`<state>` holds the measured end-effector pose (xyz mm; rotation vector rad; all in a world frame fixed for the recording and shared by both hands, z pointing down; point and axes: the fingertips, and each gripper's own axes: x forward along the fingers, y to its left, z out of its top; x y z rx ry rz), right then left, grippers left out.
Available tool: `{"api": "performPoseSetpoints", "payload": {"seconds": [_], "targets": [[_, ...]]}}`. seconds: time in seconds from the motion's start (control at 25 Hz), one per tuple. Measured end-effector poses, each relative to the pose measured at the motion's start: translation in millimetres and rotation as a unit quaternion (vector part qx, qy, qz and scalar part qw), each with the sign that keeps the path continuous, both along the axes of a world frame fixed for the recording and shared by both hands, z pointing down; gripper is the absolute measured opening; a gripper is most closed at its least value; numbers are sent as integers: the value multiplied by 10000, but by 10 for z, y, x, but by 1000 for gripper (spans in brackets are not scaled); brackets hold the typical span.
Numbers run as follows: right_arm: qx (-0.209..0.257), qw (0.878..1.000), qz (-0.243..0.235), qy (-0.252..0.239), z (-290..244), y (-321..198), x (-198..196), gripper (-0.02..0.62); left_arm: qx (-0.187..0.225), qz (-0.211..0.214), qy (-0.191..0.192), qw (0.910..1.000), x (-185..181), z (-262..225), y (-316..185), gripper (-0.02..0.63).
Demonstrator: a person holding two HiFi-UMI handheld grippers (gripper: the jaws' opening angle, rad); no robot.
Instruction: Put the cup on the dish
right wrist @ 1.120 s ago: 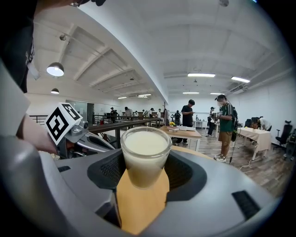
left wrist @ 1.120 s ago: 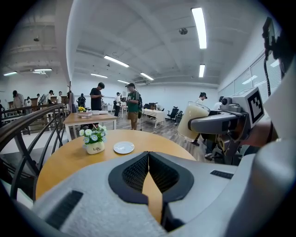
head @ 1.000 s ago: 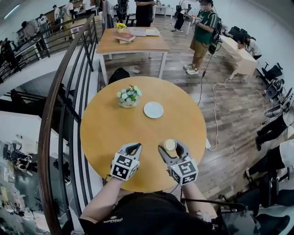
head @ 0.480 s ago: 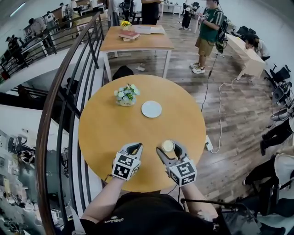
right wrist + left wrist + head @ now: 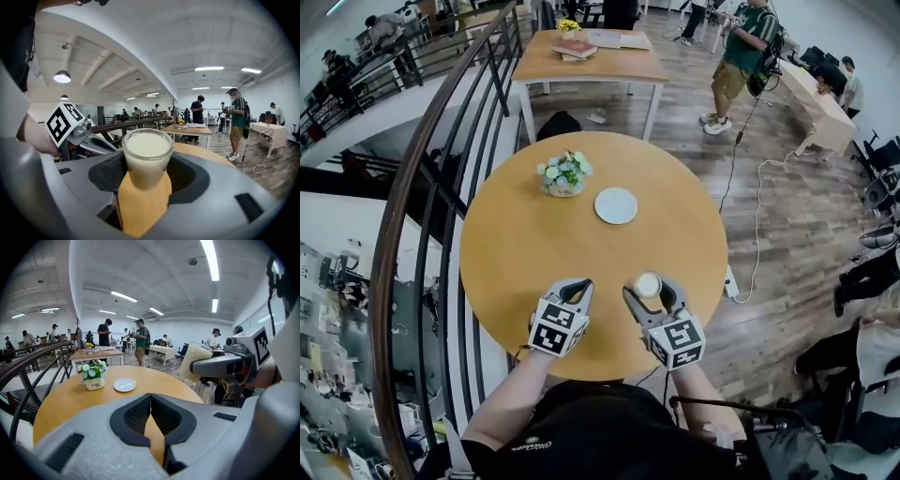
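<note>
Right gripper [image 5: 648, 287] clamps the glass cup [image 5: 147, 157] upright, presumably against spills; dish [image 5: 616, 205] sits well ahead. Left gripper [image 5: 573, 290] closed, empty.

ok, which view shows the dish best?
Head view: the dish is seen whole from above, bare, just right of the flower pot on the round table. Left gripper view catches it too, but small and nearly edge-on. Right gripper view shows no dish; the cup fills its middle.
</note>
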<state>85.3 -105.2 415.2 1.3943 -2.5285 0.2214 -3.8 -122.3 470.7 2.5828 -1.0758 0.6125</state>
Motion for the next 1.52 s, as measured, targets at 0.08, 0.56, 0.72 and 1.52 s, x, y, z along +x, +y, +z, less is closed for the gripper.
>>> {"api": "performPoseSetpoints", "payload": {"seconds": [0.08, 0.56, 0.72, 1.52], "targets": [[-78, 10000, 0, 40, 48, -34, -37, 256, -84, -7, -17, 10000, -51, 33, -26, 7], [-900, 9959, 8, 80, 746, 41, -83, 256, -806, 38, -213, 9965, -90, 647, 40, 7], [-1072, 9942, 38, 41, 1016, 1, -47, 256, -986, 44, -249, 9948, -69, 921, -7, 6], [-1040, 9941, 6, 310, 1352, -748, -19, 256, -1193, 48, -60, 9928, 45, 1122, -412, 6]]}}
